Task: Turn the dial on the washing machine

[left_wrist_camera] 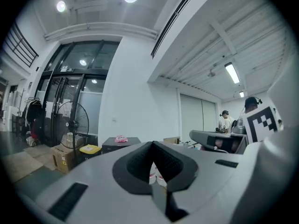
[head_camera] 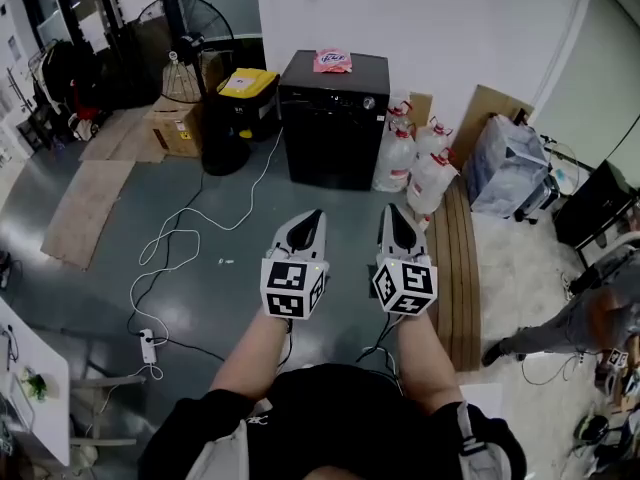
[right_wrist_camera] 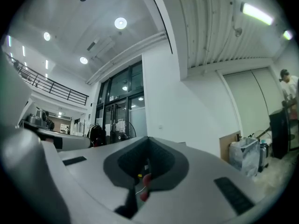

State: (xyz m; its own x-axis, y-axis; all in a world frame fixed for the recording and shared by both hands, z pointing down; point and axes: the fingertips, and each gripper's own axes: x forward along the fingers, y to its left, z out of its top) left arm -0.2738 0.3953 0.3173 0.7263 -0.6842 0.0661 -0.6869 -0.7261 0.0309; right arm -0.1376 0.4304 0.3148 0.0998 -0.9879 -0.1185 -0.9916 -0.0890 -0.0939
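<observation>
Right now you hold both tools side by side above the grey floor point(head_camera: 200, 268), pointing toward 12 o'clock. Your left tool point(head_camera: 308, 226) has its jaws pressed together with nothing between them. The left gripper view shows the left tool point(left_wrist_camera: 152, 158) with its dark pads meeting at the tip. Your right tool point(head_camera: 396, 220) is pressed together too, and empty.

The black washing machine point(head_camera: 333, 118) stands at 12 o'clock from the tools, against the white wall and well apart from both. Its dial point(head_camera: 368, 101) is a small silvery knob near the upper right corner of the front panel, untouched. A pink packet point(head_camera: 332, 61) lies on the machine's top. Water jugs point(head_camera: 398, 156) with red caps stand just beside the machine at its 3 o'clock. A yellow-lidded bin point(head_camera: 247, 83) stands at its 9 o'clock. A white cable point(head_camera: 170, 243) loops across the floor at 9 o'clock from your left tool.
</observation>
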